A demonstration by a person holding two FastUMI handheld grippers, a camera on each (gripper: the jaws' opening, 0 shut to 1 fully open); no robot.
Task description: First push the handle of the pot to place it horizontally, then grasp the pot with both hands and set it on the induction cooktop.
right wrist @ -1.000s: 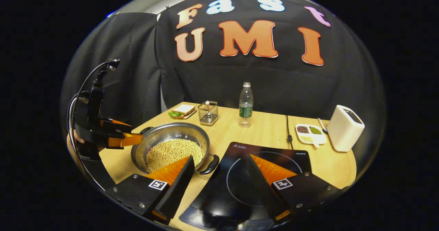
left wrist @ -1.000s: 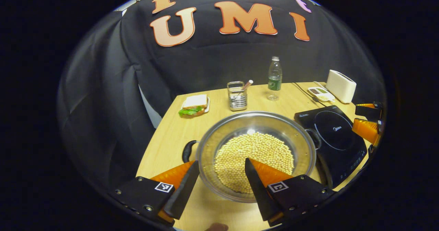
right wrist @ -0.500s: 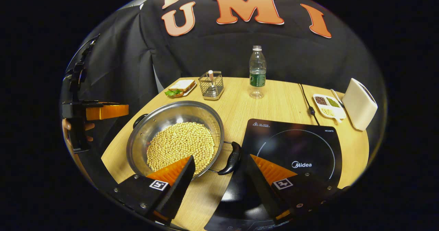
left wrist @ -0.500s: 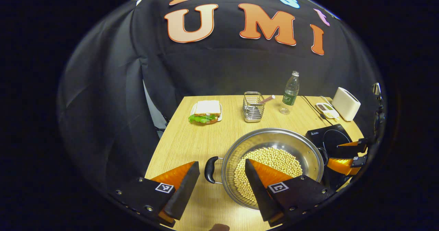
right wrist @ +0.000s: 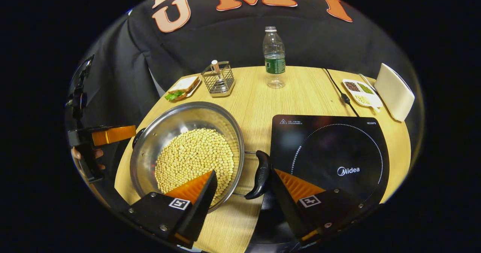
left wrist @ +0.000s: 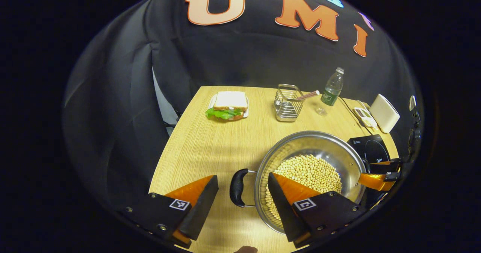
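The pot [right wrist: 186,153] of pale beans sits on the table [left wrist: 210,144] in the lower centre of both views, just left of the induction cooktop [right wrist: 330,157] in the right gripper view. Its 2 black handles lie between released jaws: the left gripper [left wrist: 242,193] straddles one handle [left wrist: 236,187], the right gripper [right wrist: 242,191] the other [right wrist: 260,174]. Fingers hide part of the rim.

Left hand-held gripper [left wrist: 242,187] open, straddling pot [left wrist: 312,170] handle [left wrist: 237,187], not touching.
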